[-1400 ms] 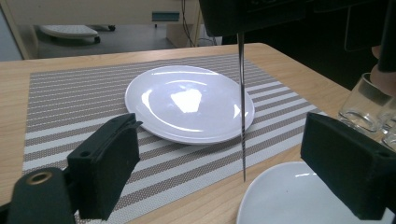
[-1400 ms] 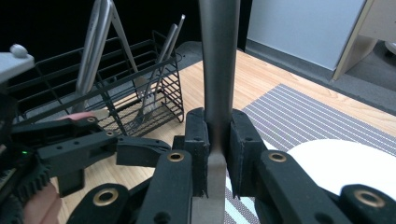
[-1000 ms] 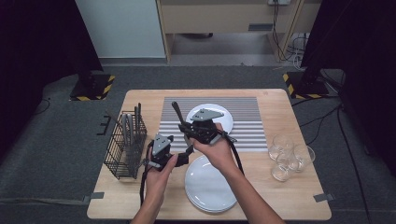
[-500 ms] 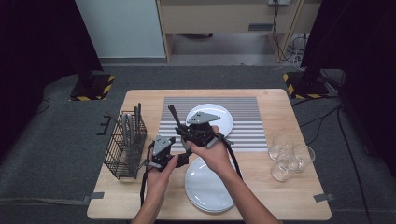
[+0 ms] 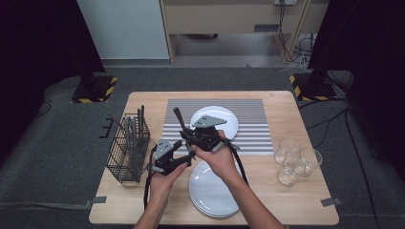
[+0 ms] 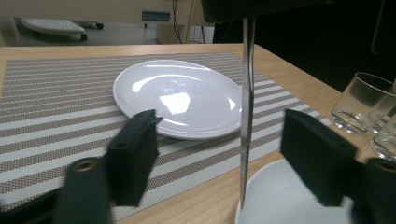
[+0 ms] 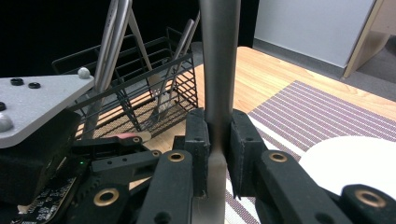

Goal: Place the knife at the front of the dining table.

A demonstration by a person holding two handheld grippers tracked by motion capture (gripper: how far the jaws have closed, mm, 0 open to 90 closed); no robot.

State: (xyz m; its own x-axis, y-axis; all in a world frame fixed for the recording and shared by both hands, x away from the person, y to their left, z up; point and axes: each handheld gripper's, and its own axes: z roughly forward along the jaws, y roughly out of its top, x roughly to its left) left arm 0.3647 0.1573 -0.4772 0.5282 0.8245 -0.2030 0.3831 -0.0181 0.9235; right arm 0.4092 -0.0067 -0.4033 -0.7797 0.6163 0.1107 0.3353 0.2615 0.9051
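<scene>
Clamping a table knife [image 7: 219,70] upright, the right gripper [image 7: 218,140] is hanging its blade between the wide-open, empty left gripper [image 6: 224,154] jaws, above the plate stack [image 5: 212,191] near the table's front edge. Risk: a premature release is dropping the knife onto the plates.

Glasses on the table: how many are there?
3, clustered near the table's right edge: one glass at the back left, one to the right, one nearest the person. They overlap, so another could be hidden.
</scene>
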